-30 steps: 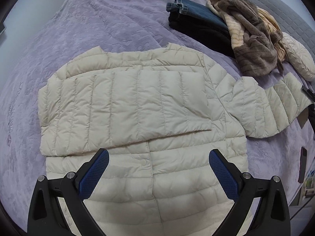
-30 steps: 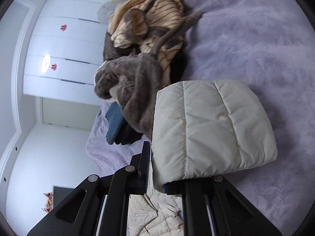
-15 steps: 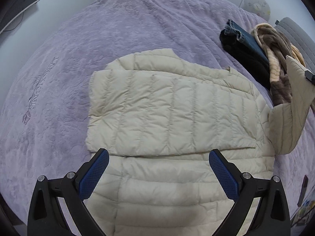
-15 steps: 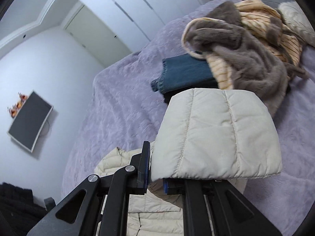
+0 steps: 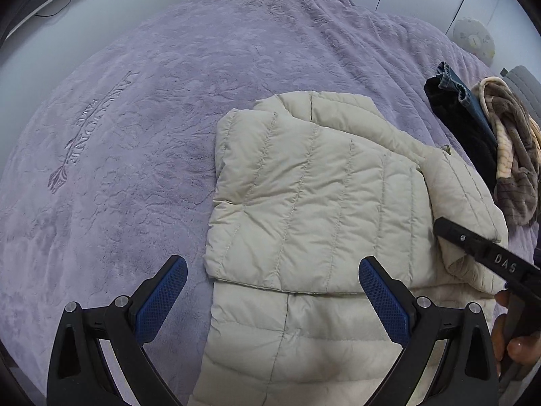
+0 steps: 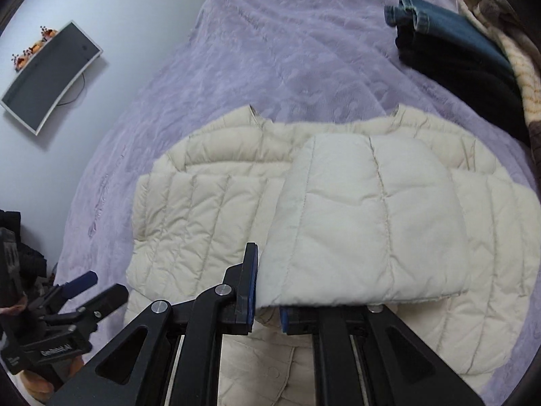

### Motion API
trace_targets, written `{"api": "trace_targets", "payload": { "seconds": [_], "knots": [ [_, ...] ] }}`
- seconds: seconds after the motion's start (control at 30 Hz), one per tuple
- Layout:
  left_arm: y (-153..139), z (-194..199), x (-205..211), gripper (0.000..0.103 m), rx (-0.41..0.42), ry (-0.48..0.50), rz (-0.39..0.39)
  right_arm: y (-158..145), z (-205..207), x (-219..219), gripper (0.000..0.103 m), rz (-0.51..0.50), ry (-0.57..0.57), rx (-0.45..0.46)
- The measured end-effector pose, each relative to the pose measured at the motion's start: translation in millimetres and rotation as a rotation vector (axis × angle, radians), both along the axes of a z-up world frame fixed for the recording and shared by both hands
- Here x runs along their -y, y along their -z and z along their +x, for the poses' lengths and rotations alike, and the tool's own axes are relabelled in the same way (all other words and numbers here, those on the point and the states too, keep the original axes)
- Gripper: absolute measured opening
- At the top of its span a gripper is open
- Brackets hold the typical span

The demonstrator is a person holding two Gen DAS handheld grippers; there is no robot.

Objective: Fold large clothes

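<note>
Left gripper [image 5: 272, 299]: jaws spread wide, holding nothing, poised over the lower body of the cream puffer jacket [image 5: 314, 203], which lies flat on the purple bedspread [image 5: 152, 118] with one sleeve folded across its chest. Right gripper [image 6: 268, 308]: jaws closed narrow, clamping the cuff of the other sleeve [image 6: 368, 223], held above the chest. Stacked clothes [image 6: 453, 54] lie beyond, far right.
</note>
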State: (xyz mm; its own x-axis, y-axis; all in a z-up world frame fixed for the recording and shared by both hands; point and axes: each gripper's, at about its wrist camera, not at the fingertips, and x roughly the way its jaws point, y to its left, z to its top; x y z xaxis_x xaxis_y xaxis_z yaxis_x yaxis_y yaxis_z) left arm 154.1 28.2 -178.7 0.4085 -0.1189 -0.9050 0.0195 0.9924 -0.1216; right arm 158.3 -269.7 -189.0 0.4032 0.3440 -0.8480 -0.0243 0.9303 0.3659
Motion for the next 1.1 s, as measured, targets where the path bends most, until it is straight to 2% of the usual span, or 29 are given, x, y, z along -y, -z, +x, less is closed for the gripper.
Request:
{"api": "trace_targets", "payload": {
  "seconds": [0.1, 0.17, 0.23, 0.3, 0.5, 0.53, 0.57, 0.6, 0.63, 0.67, 0.73, 0.87, 1.0, 1.1],
  "knots": [
    [6.3, 6.1, 3.6, 0.102, 0.001, 0.015, -0.014, 7.6, -1.4, -1.6, 0.014, -0.034, 0.015, -0.003],
    [8.6, 9.8, 7.9, 0.102, 0.003, 0.025, -0.023, 5.3, -5.3, 0.2, 0.030, -0.027, 0.017, 0.006],
    [9.4, 13.1, 13.3, 0.102, 0.006, 0.034, -0.032, 0.0, -10.2, 5.3, 0.072, 0.007, 0.031, 0.015],
    [8.9, 16.0, 19.0, 0.102, 0.009, 0.042, -0.044, -7.3, -18.6, 15.4, 0.076, 0.042, 0.070, 0.024],
    [12.2, 26.0, 28.1, 0.102, 0.014, 0.056, -0.067, -9.7, -41.8, 77.4, 0.076, 0.260, 0.346, 0.010],
    [13.6, 27.7, 27.2, 0.102, 0.010, 0.051, -0.072, -7.6, -41.5, 86.1, 0.072, 0.291, 0.384, 0.008],
    [14.5, 29.1, 25.9, 0.102, 0.006, 0.045, -0.078, -5.8, -39.9, 93.1, 0.064, 0.315, 0.415, 0.004],
    [15.2, 30.0, 24.0, 0.102, 0.004, 0.040, -0.087, -5.2, -36.8, 97.7, 0.037, 0.326, 0.436, 0.000],
    [15.4, 31.1, 21.5, 0.102, 0.002, 0.037, -0.100, -6.5, -33.1, 99.2, 0.018, 0.324, 0.445, 0.006],
    [15.6, 32.2, 18.7, 0.102, 0.000, 0.035, -0.116, -10.8, -29.4, 98.0, 0.016, 0.304, 0.441, 0.027],
    [16.2, 34.7, 12.0, 0.102, -0.008, 0.031, -0.167, -24.8, -19.7, 84.4, 0.015, 0.221, 0.382, 0.082],
    [18.4, 42.4, -5.6, 0.102, -0.037, 0.020, -0.339, -45.0, 1.2, 38.5, 0.015, 0.092, 0.183, 0.142],
    [19.9, 47.1, -18.0, 0.102, -0.058, 0.010, -0.459, -42.9, 13.1, -10.0, 0.016, 0.002, -0.006, 0.122],
    [20.9, 49.6, -23.2, 0.102, -0.069, 0.010, -0.524, -28.8, 14.1, -37.0, 0.018, -0.039, -0.102, 0.073]
  ]
}}
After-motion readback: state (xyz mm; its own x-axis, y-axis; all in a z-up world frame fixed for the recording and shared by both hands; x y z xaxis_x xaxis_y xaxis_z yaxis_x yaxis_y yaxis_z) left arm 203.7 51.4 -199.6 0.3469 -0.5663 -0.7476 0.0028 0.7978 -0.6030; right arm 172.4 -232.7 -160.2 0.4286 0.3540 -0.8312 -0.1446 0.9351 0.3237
